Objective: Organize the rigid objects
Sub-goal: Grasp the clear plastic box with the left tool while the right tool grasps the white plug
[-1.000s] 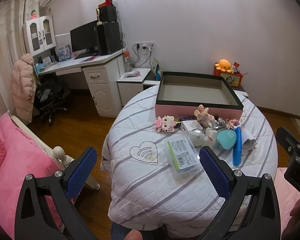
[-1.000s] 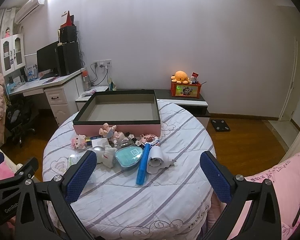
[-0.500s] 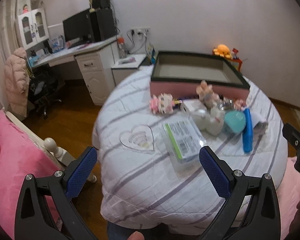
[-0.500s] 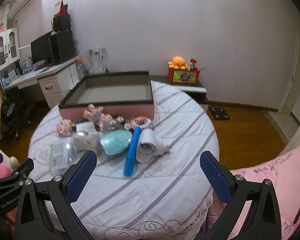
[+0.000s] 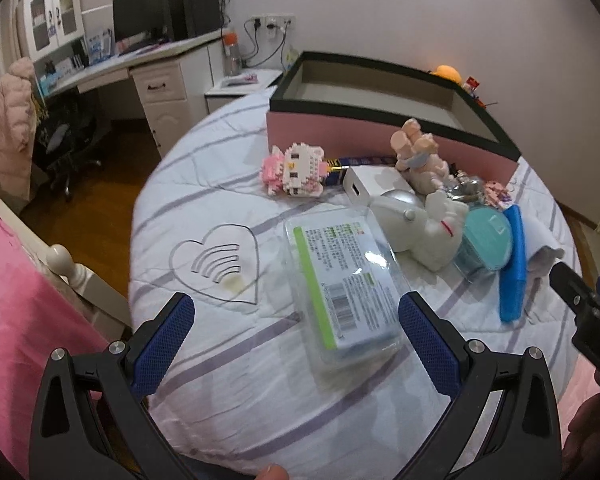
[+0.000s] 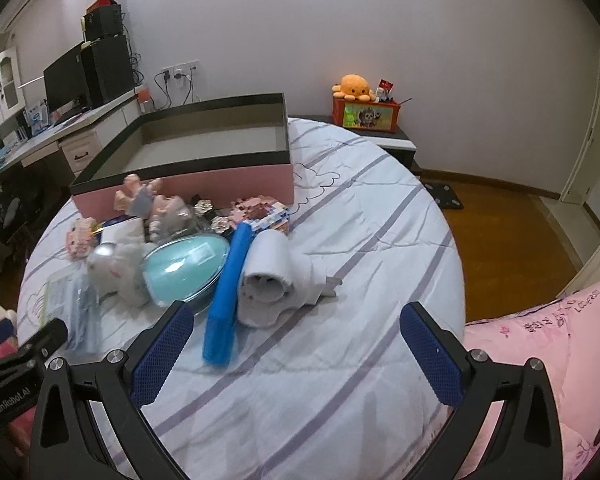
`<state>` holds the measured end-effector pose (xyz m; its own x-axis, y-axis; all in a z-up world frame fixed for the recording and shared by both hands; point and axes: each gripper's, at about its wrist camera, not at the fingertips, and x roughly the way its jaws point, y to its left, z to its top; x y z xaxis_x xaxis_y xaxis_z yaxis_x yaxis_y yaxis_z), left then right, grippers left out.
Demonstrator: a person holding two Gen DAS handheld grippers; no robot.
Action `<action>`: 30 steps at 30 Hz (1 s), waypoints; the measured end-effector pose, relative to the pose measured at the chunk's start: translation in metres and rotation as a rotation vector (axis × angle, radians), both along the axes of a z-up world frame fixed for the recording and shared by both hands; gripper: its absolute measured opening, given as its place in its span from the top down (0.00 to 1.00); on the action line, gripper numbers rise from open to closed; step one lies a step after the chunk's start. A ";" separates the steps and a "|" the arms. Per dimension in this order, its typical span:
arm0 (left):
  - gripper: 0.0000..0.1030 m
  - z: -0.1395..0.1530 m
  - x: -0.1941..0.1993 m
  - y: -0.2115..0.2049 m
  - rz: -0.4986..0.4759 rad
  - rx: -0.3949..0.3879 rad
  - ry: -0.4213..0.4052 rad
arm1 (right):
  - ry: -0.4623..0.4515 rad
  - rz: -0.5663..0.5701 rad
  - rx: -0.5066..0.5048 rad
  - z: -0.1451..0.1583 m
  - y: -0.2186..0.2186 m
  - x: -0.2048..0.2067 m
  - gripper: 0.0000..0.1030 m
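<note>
A pink box (image 5: 380, 128) with a dark rim stands open and empty at the back of the round table; it also shows in the right wrist view (image 6: 204, 184). In front of it lies a pile: a clear plastic case (image 5: 344, 276), a pink block toy (image 5: 296, 170), a white toy (image 5: 428, 228), a teal egg-shaped case (image 6: 184, 266), a blue tube (image 6: 228, 292) and a white roll (image 6: 272, 276). My left gripper (image 5: 296, 340) is open just before the clear case. My right gripper (image 6: 296, 348) is open, near the blue tube and roll.
The table carries a white striped quilt (image 6: 340, 360). A pink bed (image 5: 16, 292) lies left, pink bedding (image 6: 540, 360) right. A desk with monitor (image 5: 148, 20) stands back left. An orange plush on a box (image 6: 364, 104) sits behind the table.
Both grippers have moved forward and down toward the table; the pile looks larger and closer. Both stay open and hold nothing.
</note>
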<state>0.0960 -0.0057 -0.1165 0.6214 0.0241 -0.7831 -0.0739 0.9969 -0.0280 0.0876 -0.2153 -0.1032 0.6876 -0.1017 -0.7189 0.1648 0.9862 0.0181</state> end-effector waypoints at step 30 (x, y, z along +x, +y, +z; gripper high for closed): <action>0.37 -0.026 0.029 -0.001 0.041 0.008 0.019 | 0.035 0.096 0.053 -0.025 -0.012 0.050 0.41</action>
